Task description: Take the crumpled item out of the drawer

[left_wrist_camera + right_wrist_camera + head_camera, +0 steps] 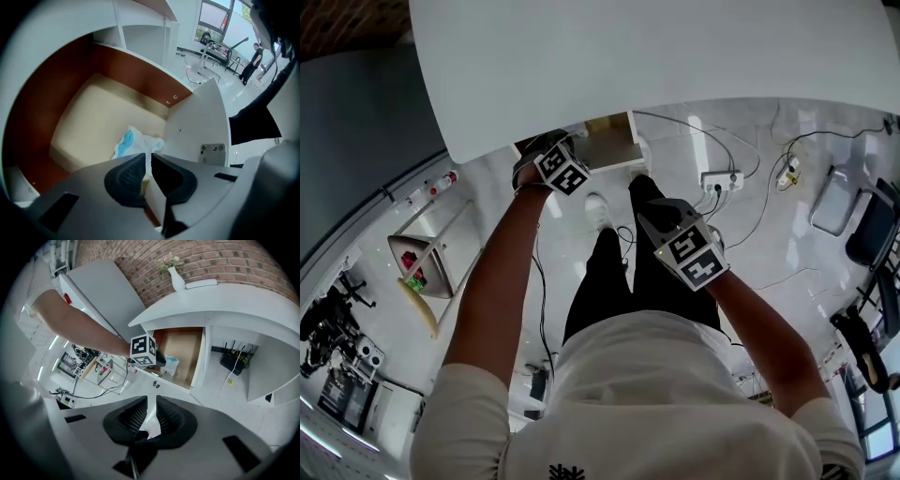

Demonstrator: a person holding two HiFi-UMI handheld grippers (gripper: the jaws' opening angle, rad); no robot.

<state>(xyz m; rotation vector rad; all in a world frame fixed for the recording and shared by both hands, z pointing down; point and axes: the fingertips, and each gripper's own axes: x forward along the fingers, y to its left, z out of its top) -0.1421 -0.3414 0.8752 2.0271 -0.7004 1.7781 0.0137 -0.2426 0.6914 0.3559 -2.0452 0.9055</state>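
The drawer (614, 148) stands pulled out under the white table. Its beige floor (93, 117) and brown walls show in the left gripper view. A crumpled white and blue item (133, 143) lies on that floor near the front; from the right gripper view it (171, 364) sits just behind the front panel. My left gripper (146, 164) is at the drawer's front edge (542, 148), its jaws closed on the white front panel (197, 124), just above the item. My right gripper (659, 214) hangs back over the floor, jaws together with nothing between them (151, 411).
The white table top (675, 47) overhangs the drawer; a white vase (177, 280) stands on it by a brick wall. A power strip (722, 180) and cables lie on the floor. A small stand (431, 253) is at left, a chair (872, 225) at right.
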